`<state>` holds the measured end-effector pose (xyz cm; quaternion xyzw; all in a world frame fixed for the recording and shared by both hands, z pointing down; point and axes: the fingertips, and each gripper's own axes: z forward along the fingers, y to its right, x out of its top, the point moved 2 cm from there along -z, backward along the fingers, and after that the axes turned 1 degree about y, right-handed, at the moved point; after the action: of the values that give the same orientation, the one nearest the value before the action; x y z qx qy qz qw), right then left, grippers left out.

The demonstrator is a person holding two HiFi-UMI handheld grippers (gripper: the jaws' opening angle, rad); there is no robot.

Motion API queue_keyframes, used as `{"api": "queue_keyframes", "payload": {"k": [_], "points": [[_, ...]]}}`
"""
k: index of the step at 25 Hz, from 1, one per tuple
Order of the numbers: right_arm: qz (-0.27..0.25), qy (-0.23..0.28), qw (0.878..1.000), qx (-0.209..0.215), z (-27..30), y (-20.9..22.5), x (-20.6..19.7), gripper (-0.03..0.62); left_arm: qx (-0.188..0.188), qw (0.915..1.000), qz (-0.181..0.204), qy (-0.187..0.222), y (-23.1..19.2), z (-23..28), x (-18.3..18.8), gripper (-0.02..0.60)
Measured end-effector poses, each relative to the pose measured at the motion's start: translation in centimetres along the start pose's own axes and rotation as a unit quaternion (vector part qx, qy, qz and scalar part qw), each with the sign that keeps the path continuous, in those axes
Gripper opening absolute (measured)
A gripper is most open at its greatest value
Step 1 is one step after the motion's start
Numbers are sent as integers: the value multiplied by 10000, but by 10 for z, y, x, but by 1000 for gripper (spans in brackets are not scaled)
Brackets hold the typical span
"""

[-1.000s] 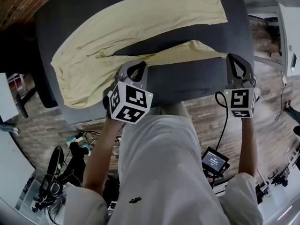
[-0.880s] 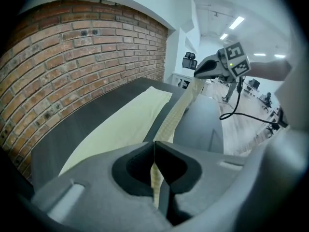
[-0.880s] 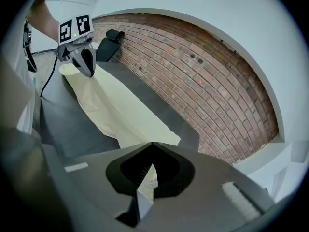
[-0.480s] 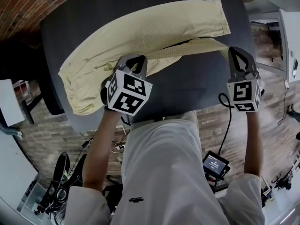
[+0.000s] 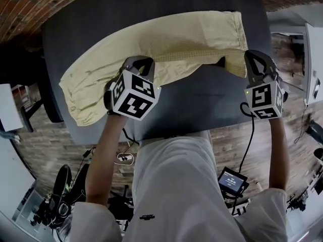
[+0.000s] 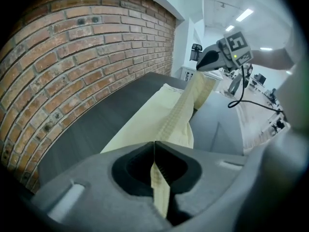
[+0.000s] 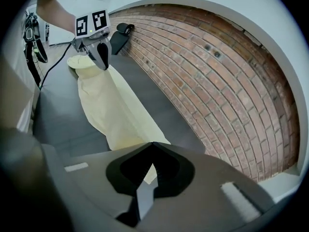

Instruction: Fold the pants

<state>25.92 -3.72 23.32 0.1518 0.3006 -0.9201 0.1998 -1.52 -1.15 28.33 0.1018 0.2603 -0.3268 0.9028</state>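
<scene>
Pale yellow pants (image 5: pixel 166 39) lie across the dark grey table (image 5: pixel 202 102). The near leg is lifted and hangs stretched between my two grippers, just over the far leg. My left gripper (image 5: pixel 140 64) is shut on the leg's edge close to the crotch; yellow cloth (image 6: pixel 159 187) shows pinched between its jaws. My right gripper (image 5: pixel 254 59) is shut on the hem end of the same leg, with cloth (image 7: pixel 145 185) between its jaws. In the left gripper view the right gripper (image 6: pixel 212 59) holds the far end of the taut leg. In the right gripper view the left gripper (image 7: pixel 102 57) holds the other end.
A brick wall (image 6: pixel 72 57) runs along the table's far side. The person's white shirt (image 5: pixel 176 185) stands at the near edge. A small screen device (image 5: pixel 231 177) and cables lie on the wooden floor. White furniture (image 5: pixel 313 54) stands at the right.
Both grippers have carried the near leg away from the person, across the table. The leg now overlaps the far leg where dark table showed between them before.
</scene>
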Motion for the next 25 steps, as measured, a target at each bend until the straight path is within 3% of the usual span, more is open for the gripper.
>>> {"api": "queue_keyframes", "payload": {"k": [16,25], "points": [[-546,-32,9964,645,110,73,-21,6,353,9985,-9,-412,-57,89,55,11],[-632,-36,9947,808,158,87,-29,6,486,9969,189,-587,-86,131,65,11]]}}
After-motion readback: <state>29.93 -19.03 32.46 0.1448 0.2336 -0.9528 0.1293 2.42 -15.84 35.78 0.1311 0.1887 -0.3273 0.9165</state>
